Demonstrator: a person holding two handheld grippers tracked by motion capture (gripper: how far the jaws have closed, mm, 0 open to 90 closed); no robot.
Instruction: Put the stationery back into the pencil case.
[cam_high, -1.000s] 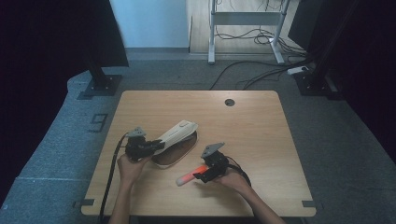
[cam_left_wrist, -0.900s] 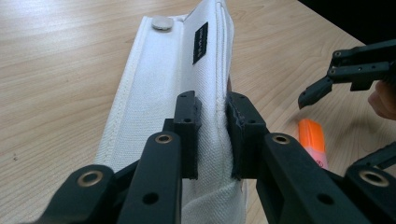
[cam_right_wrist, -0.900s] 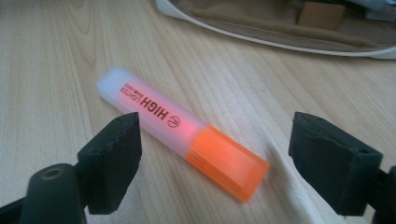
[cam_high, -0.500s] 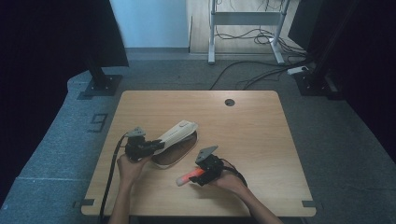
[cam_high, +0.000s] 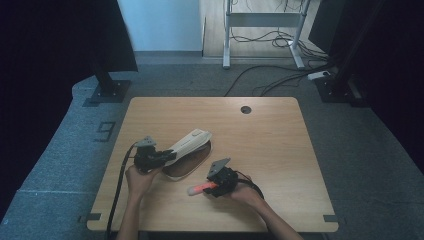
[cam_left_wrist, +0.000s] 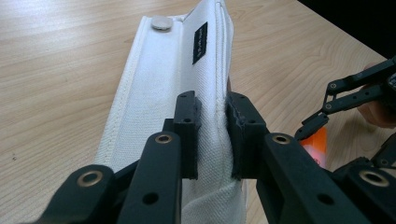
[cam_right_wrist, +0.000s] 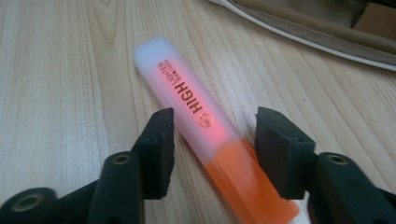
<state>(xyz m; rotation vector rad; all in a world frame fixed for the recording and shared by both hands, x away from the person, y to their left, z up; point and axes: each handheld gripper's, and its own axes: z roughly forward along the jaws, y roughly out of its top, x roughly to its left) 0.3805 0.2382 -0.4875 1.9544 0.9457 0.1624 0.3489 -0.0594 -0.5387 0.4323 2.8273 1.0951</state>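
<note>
Near the front edge of the wooden table, toward the left, the left gripper has its jaws pinched together on the raised flap of a white canvas pencil case. That grip holds the fabric up and away from the case's body, so the brown-lined mouth gapes toward the right hand; judging by this, the hold is meant to keep the pouch open for loading. The snap button sits at the far end of the lifted flap.

Just right of the case and a little nearer the person, an orange highlighter lies flat on the wood, its clear cap end pointing toward the pouch. The right gripper straddles its barrel with jaws apart, pads on either side and not yet touching it. That stance looks like lining up a grasp across the narrow width, where the pen gives the flattest purchase.
</note>
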